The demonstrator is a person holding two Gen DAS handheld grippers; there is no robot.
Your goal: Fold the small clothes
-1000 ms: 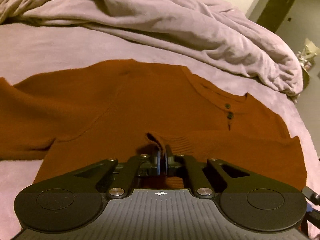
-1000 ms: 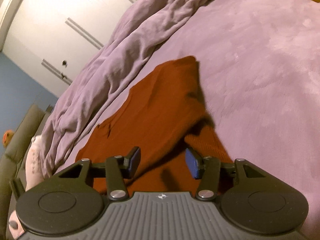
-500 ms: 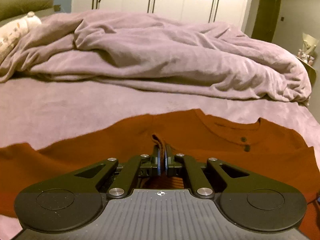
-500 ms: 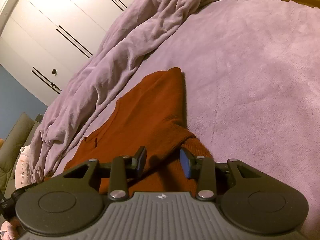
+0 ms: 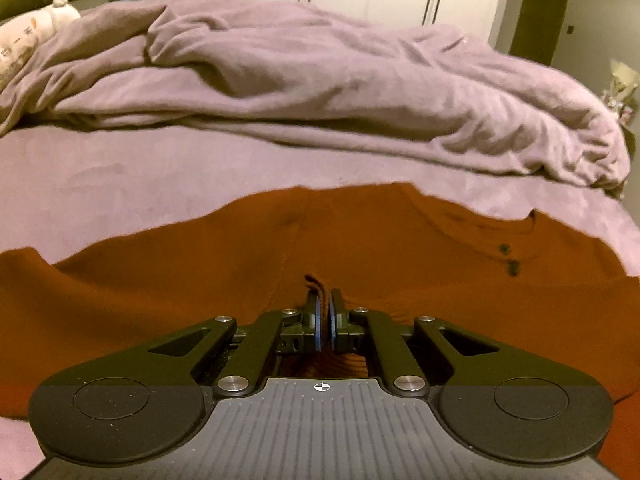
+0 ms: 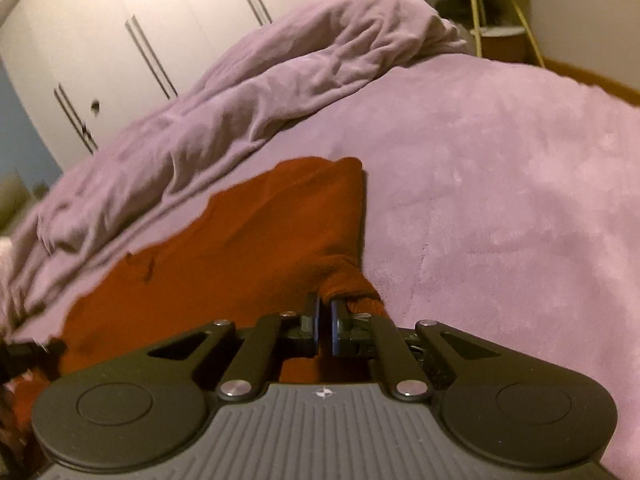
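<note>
A rust-orange knitted top [image 5: 240, 272] is spread front-up, its round neckline with two dark buttons [image 5: 509, 258] turned toward the far side. Its near ribbed edge is bunched and raised off the surface at two places, and one sleeve [image 6: 344, 208] is folded inward.

No legible text anywhere (marks on the plush toy [image 5: 24, 40] blur).

Lighting: dim, warm, yellowish indoor cast. Glare: bright patch on white wardrobe doors [image 6: 132, 4], upper left of right wrist view. Shadows: soft, in folds of lilac duvet [image 5: 320, 92]. Distortion: strong fisheye bending at edges. Sharpness: slight blur, grainy, both views.
</note>
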